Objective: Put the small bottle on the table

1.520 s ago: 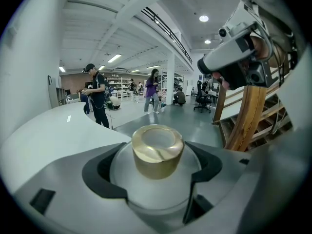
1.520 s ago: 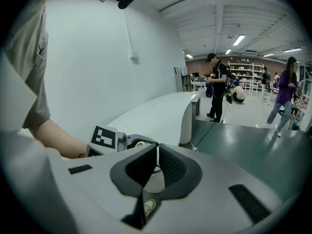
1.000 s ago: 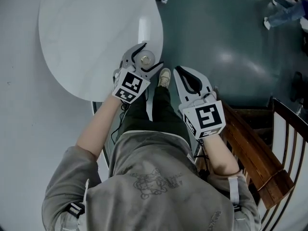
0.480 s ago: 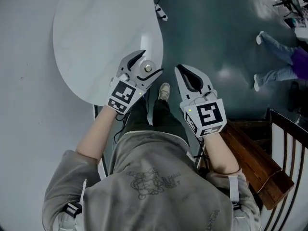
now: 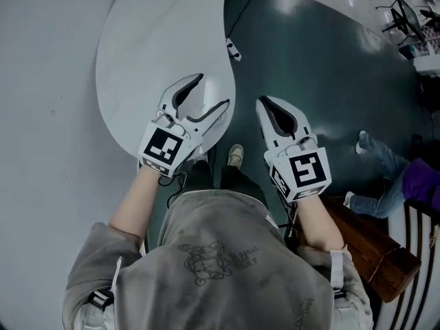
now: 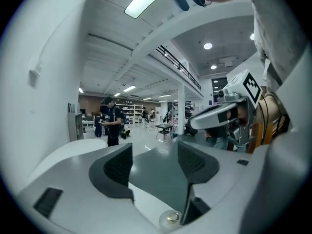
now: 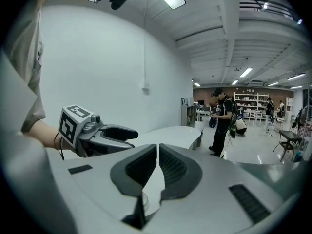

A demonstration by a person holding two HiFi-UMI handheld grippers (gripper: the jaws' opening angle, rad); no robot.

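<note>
Raise left gripper [image 5: 215, 90] straight up, jaws apart and closing with nothing between pads; avoid clipping bottle [image 6: 170, 217], upright on worktop [image 5: 137, 47] below. Hold right gripper [image 5: 262, 102], jaws together, aside.

Nothing here can really be read. The grey sweatshirt [image 5: 220, 256] carries a faint chest print with some lettering, too blurred to make out. The left gripper's cube [image 5: 163, 150] and the right gripper's cube [image 5: 307, 172] show only black-and-white square marker patterns, no words or numbers.
</note>
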